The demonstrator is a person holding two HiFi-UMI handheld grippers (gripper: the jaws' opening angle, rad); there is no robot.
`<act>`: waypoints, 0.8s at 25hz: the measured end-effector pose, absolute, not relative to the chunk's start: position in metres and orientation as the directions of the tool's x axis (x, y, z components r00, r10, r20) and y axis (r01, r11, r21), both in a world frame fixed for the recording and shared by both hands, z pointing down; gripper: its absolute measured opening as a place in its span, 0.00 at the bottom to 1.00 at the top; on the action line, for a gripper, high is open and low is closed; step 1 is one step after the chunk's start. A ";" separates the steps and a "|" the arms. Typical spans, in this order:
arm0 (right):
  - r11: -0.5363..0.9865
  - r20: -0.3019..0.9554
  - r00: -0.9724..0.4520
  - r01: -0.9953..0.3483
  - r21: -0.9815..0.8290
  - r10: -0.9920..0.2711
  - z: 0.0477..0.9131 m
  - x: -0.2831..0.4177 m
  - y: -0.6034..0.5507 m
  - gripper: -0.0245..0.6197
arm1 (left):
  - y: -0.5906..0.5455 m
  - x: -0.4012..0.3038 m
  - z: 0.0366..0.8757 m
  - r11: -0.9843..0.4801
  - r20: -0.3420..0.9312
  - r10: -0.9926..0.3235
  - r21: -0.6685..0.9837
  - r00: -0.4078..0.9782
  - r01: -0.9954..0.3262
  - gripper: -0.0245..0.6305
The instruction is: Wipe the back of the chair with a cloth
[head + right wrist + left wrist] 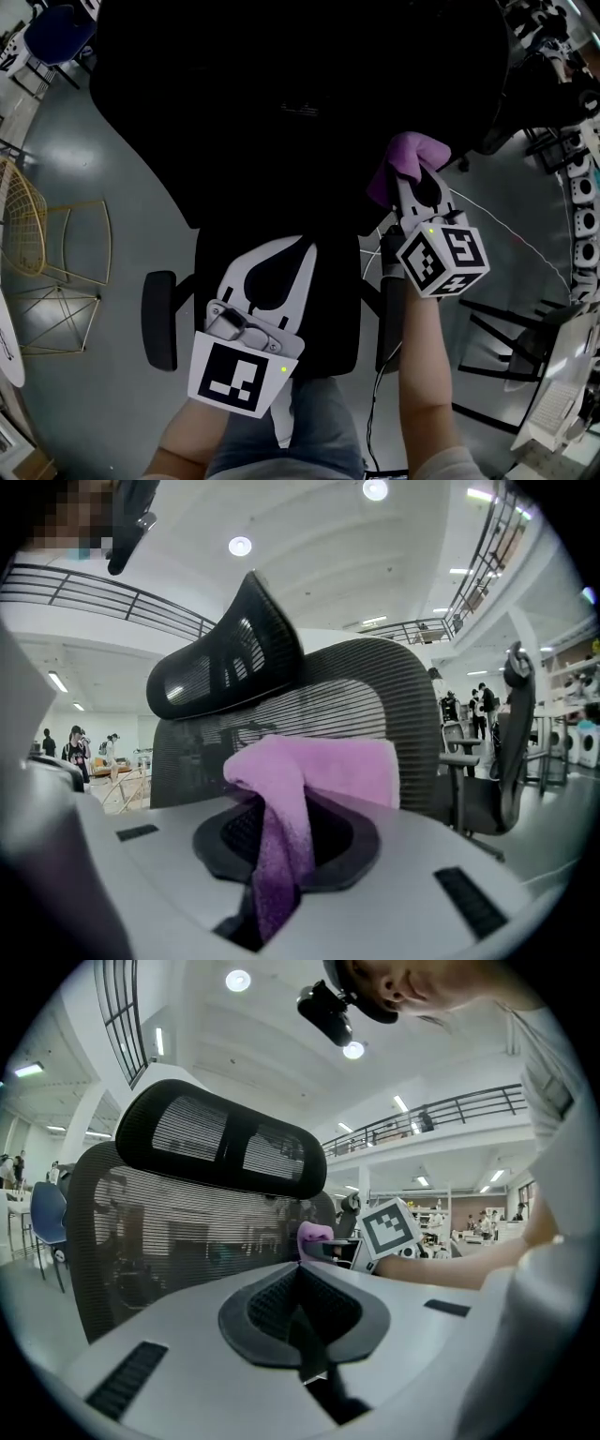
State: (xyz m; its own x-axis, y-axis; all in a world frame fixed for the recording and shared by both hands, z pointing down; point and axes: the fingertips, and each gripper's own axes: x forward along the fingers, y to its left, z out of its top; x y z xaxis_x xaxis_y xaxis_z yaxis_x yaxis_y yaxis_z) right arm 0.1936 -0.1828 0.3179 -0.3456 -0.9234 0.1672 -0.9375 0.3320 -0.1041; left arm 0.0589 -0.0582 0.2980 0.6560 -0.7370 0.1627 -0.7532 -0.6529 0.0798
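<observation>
A black mesh office chair fills the head view from above, its back (300, 112) at the top. My right gripper (418, 176) is shut on a purple cloth (410, 157) that touches the right edge of the chair back. In the right gripper view the cloth (314, 775) bunches between the jaws just in front of the mesh back (375, 700), below the headrest (225, 663). My left gripper (286, 248) is shut on nothing over the seat. The left gripper view faces the mesh back (178, 1241), with the cloth (312, 1237) to the right.
A yellow wire chair (33, 234) stands on the grey floor at left and a blue chair (52, 33) at top left. A black frame (506, 347) and a white cable (511, 234) are at right. The chair's armrest (159, 319) juts out left. Another office chair (506, 752) stands at right.
</observation>
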 end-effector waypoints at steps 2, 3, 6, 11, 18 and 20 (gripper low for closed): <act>0.322 0.171 -0.334 -0.942 -0.099 -0.927 0.318 0.203 -0.181 0.14 | -0.057 0.064 0.299 -0.659 0.165 -0.732 0.077 0.661 -0.748 0.05; 0.317 0.173 -0.329 -0.944 -0.096 -0.928 0.318 0.208 -0.180 0.14 | -0.057 0.067 0.299 -0.661 0.166 -0.730 0.076 0.663 -0.746 0.05; 0.305 0.175 -0.316 -0.948 -0.086 -0.932 0.318 0.221 -0.179 0.14 | -0.057 0.073 0.298 -0.666 0.166 -0.726 0.076 0.668 -0.742 0.05; 0.302 0.166 -0.311 -0.950 -0.076 -0.936 0.319 0.228 -0.175 0.14 | -0.056 0.079 0.300 -0.669 0.165 -0.723 0.076 0.671 -0.739 0.05; 0.304 0.124 -0.310 -0.950 -0.068 -0.943 0.320 0.226 -0.173 0.14 | -0.058 0.082 0.304 -0.665 0.172 -0.724 0.084 0.668 -0.742 0.05; 0.308 0.127 -0.314 -0.949 -0.062 -0.941 0.325 0.224 -0.172 0.14 | -0.058 0.083 0.307 -0.667 0.177 -0.721 0.086 0.671 -0.740 0.05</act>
